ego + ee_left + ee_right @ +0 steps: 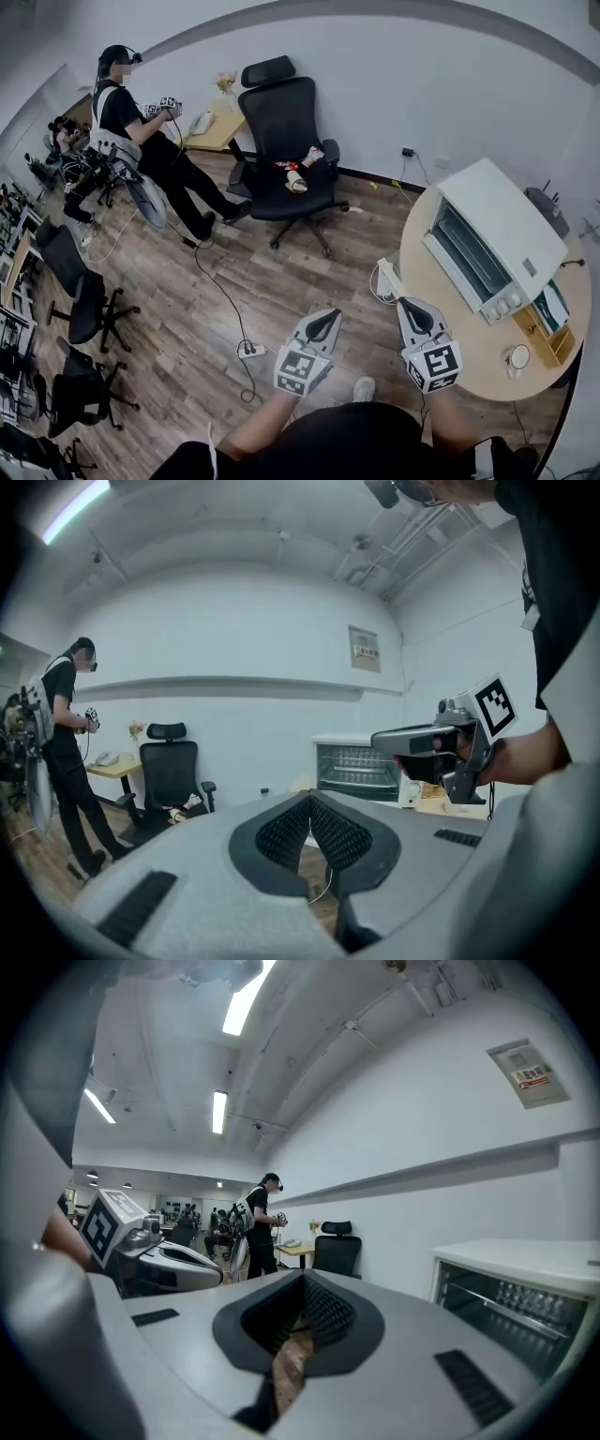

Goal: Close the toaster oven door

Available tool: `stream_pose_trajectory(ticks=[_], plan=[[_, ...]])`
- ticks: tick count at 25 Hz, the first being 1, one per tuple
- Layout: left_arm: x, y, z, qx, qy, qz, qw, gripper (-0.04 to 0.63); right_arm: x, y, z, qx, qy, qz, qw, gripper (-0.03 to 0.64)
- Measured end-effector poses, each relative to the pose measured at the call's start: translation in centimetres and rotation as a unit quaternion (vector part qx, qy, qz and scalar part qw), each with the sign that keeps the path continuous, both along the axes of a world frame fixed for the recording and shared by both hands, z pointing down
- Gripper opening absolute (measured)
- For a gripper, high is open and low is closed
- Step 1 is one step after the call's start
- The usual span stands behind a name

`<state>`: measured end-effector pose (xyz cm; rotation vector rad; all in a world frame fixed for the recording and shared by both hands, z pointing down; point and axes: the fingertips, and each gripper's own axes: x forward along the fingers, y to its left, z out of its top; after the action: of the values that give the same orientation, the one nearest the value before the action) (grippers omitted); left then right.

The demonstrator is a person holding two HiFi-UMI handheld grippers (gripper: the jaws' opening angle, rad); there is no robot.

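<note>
The white toaster oven [497, 239] stands on a round wooden table [450, 323] at the right, its glass door [466, 251] facing the room and lying flat against the body. The left gripper view shows its racks behind the glass [356, 766]; the right gripper view catches the oven [525, 1297] at its right edge. My left gripper [330, 315] hovers over the floor left of the table, jaws shut and empty [310, 799]. My right gripper [405, 302] is held at the table's near edge, short of the oven, pads together with nothing between them [303, 1279].
A black office chair [286, 141] stands at the back wall. A person [131, 112] holding grippers stands at the far left, near more chairs [84, 291]. A power strip [251, 352] and cable lie on the wooden floor. A wooden box [544, 328] sits beside the oven.
</note>
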<state>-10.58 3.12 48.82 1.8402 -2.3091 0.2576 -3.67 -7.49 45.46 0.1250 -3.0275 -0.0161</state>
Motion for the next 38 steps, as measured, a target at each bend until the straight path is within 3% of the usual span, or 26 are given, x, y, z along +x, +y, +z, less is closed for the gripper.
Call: stream_pose_trajectory(ticks=[4,10,15,19,23,31,38], plan=[[-1.0,-1.9,0.9,-0.009,0.002,0.002,1.0,0.002,-0.6,-1.9,0.7,-0.005,0.003,0.002,1.0,-0.003],[-1.7,-4.7,2.2,-0.032,-0.027,0.049,0.9979,0.002,-0.5,-4.5,1.8,0.0,0.017,0.026,1.0,-0.003],[-3.4,-7.0,3.1,-0.033,-0.006,0.074,0.9967,0.002,-0.7,-6.4,2.0,0.003,0.024,0.067,0.997,-0.003],[-4.0,-9.5,4.3,-0.046,0.006,0.126,0.9909,0.002,-1.5,-7.5,2.5,0.009,0.046,0.081,0.996,-0.003],[-5.9,-12.3,4.2,-0.043,0.015,0.165,0.9852,0.002,-2.6,-9.6,2.2,0.007,0.046,0.133,0.99,-0.003],[-9.6,-17.8,3.6,-0.04,0.023,0.254,0.9661,0.002,-5.9,-12.6,1.8,-0.005,0.048,0.223,0.974,-0.003],[-11.0,-19.5,5.9,-0.06,0.023,0.336,0.9397,0.002,-7.0,-13.4,1.2,-0.001,0.054,0.299,0.953,-0.003]])
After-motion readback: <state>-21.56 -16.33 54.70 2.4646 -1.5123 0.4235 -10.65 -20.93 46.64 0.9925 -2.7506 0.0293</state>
